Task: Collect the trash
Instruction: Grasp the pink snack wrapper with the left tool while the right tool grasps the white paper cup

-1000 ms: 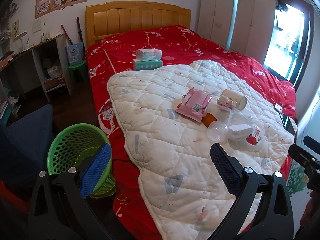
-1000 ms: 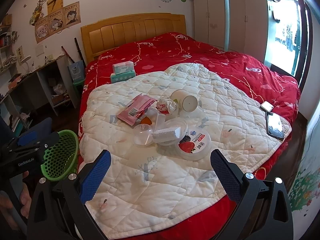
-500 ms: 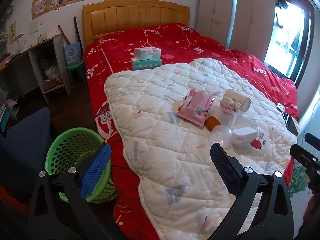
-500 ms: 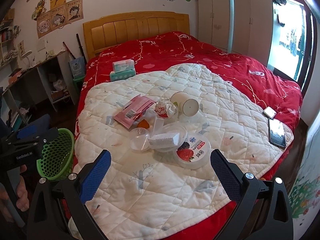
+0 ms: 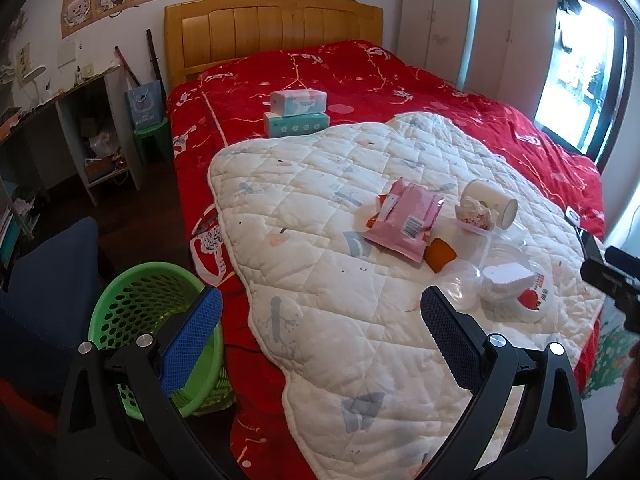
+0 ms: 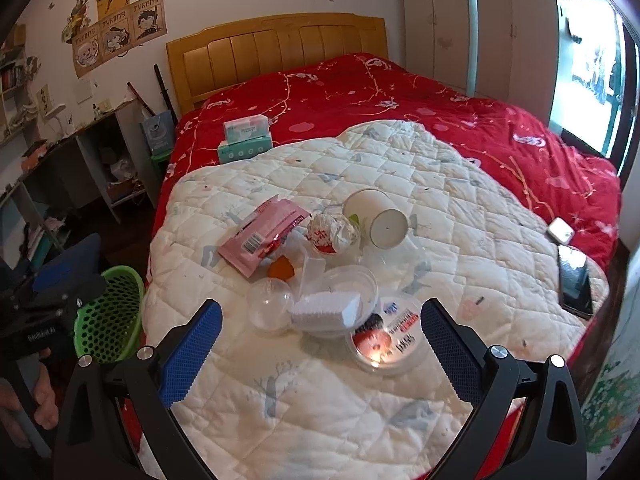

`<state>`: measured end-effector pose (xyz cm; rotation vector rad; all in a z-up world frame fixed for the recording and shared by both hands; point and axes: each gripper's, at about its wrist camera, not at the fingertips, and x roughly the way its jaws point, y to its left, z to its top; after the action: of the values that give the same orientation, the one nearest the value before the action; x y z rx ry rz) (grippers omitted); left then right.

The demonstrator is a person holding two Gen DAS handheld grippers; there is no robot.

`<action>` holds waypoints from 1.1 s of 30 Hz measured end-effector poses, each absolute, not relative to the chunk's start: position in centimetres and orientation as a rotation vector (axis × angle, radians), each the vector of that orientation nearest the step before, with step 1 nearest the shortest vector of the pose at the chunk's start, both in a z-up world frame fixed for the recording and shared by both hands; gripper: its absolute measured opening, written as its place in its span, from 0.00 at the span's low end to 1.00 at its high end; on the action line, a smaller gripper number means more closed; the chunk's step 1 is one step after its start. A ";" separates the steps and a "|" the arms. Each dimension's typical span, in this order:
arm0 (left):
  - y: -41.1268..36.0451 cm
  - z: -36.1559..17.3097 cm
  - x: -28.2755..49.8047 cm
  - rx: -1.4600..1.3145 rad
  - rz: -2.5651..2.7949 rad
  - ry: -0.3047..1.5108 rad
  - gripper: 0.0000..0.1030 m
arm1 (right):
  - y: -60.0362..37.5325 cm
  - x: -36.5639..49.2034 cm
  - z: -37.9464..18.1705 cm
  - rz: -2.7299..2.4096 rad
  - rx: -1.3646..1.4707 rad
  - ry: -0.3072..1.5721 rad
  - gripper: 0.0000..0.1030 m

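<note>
A heap of trash lies on the white quilt [image 6: 460, 200]: a pink wrapper [image 6: 264, 236] [image 5: 406, 220], a tipped white paper cup [image 6: 378, 218] [image 5: 486, 202], a crumpled wrapper [image 6: 332, 232], an orange piece [image 6: 280, 268], a clear plastic dome [image 6: 270, 306], a white foam block [image 6: 326, 308] in a clear tub, and a round lid with a strawberry label [image 6: 386, 338]. A green perforated basket [image 5: 152, 320] [image 6: 112, 316] stands on the floor left of the bed. My right gripper [image 6: 320, 344] is open just short of the heap. My left gripper [image 5: 320, 344] is open and empty over the bed's edge.
Two tissue boxes [image 6: 246, 138] are stacked on the red bedspread [image 6: 400, 92] near the wooden headboard [image 6: 276, 52]. A phone [image 6: 574, 278] and a small white case [image 6: 560, 230] lie at the quilt's right edge. A desk with shelves [image 5: 72, 136] and a blue chair [image 5: 48, 288] stand left.
Both grippers have moved forward towards the bed; the trash heap looms larger in the right wrist view. Both stay open and empty.
</note>
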<state>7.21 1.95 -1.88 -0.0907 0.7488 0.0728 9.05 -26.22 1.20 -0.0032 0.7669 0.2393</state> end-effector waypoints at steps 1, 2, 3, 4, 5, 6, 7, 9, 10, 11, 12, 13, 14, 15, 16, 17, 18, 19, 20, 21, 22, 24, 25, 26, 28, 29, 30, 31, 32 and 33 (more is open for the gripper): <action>2.0 -2.0 7.4 -0.091 0.073 0.753 0.95 | -26.4 9.6 1.2 0.240 0.001 0.771 0.94; 2.0 -2.0 7.6 -0.090 0.073 0.754 0.95 | -26.5 10.2 1.2 0.244 0.005 0.773 0.94; 2.0 -2.1 7.8 -0.088 0.074 0.754 0.95 | -26.6 10.7 1.2 0.245 0.007 0.776 0.94; 2.0 -2.2 7.9 -0.087 0.074 0.756 0.95 | -26.8 11.2 1.1 0.244 0.008 0.779 0.94; 2.1 -2.2 8.1 -0.089 0.072 0.757 0.95 | -26.9 11.7 1.2 0.247 0.010 0.781 0.94; 2.1 -2.3 8.4 -0.091 0.070 0.758 0.95 | -27.1 12.5 1.1 0.250 0.014 0.784 0.94; 2.1 -2.3 8.6 -0.091 0.070 0.760 0.95 | -27.3 13.2 1.1 0.247 0.020 0.790 0.94; 2.0 -2.4 9.1 -0.088 0.065 0.762 0.95 | -27.6 14.5 1.1 0.255 0.037 0.796 0.94; 1.9 -2.5 9.3 -0.083 0.065 0.763 0.95 | -27.8 15.2 1.0 0.256 0.039 0.798 0.93; 1.9 -2.6 9.5 -0.078 0.064 0.764 0.95 | -28.0 15.8 1.0 0.252 0.038 0.800 0.93; 1.8 -2.6 9.8 -0.076 0.062 0.766 0.95 | -28.2 16.7 0.9 0.248 0.040 0.804 0.93; 1.8 -2.7 10.1 -0.074 0.058 0.769 0.95 | -28.4 17.5 0.8 0.249 0.046 0.806 0.93; 1.8 -2.9 10.4 -0.070 0.057 0.771 0.95 | -28.7 18.3 0.6 0.246 0.051 0.810 0.93; 1.7 -3.0 10.7 -0.066 0.057 0.774 0.95 | -28.9 19.0 0.4 0.240 0.056 0.814 0.93; 1.7 -3.1 11.1 -0.064 0.055 0.777 0.95 | -29.2 19.7 0.2 0.239 0.064 0.822 0.93; 1.7 -3.2 11.5 -0.063 0.053 0.778 0.95 | -29.5 20.7 -0.2 0.242 0.081 0.836 0.92; 1.6 -3.3 11.8 -0.062 0.050 0.780 0.95 | -29.8 21.4 -0.4 0.239 0.089 0.844 0.92; 1.5 -3.3 12.3 -0.059 0.045 0.782 0.95 | -29.9 22.1 -0.7 0.237 0.095 0.853 0.91; 1.4 -3.4 12.7 -0.054 0.043 0.783 0.95 | -30.1 22.7 -1.1 0.236 0.102 0.861 0.88; 1.3 -3.5 13.0 -0.049 0.041 0.783 0.95 | -30.3 23.5 -1.5 0.238 0.110 0.873 0.86; 1.1 -3.6 13.5 -0.042 0.035 0.782 0.95 | -30.5 24.3 -2.0 0.238 0.118 0.888 0.85; 0.8 -3.8 14.6 -0.034 0.021 0.789 0.95 | -30.8 25.6 -3.0 0.238 0.141 0.913 0.85; 0.7 -3.8 14.9 -0.035 0.014 0.791 0.95 | -30.8 26.1 -3.3 0.242 0.148 0.918 0.85; 0.6 -3.9 15.4 -0.038 0.005 0.795 0.95 | -30.8 26.6 -3.6 0.244 0.152 0.927 0.85; 0.4 -4.2 16.3 -0.041 -0.010 0.804 0.95 | -30.6 27.6 -4.4 0.235 0.144 0.943 0.83; 0.3 -4.4 16.8 -0.040 -0.022 0.807 0.95 | -30.6 28.1 -4.8 0.234 0.148 0.952 0.81; 0.1 -4.5 17.3 -0.033 -0.030 0.810 0.95 | -30.7 28.4 -5.0 0.232 0.150 0.959 0.81; -0.1 -4.6 17.6 -0.030 -0.038 0.811 0.95 | -30.7 28.8 -5.4 0.229 0.149 0.967 0.80; -0.3 -4.7 18.0 -0.028 -0.053 0.814 0.95 | -30.7 29.1 -5.8 0.227 0.147 0.974 0.80; -0.6 -4.8 18.6 -0.027 -0.071 0.818 0.95 | -30.7 29.4 -6.0 0.225 0.145 0.978 0.79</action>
<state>18.58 -0.59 -4.83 -0.0273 0.8184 -0.0715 29.41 -30.74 -6.02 0.1445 0.9783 0.2246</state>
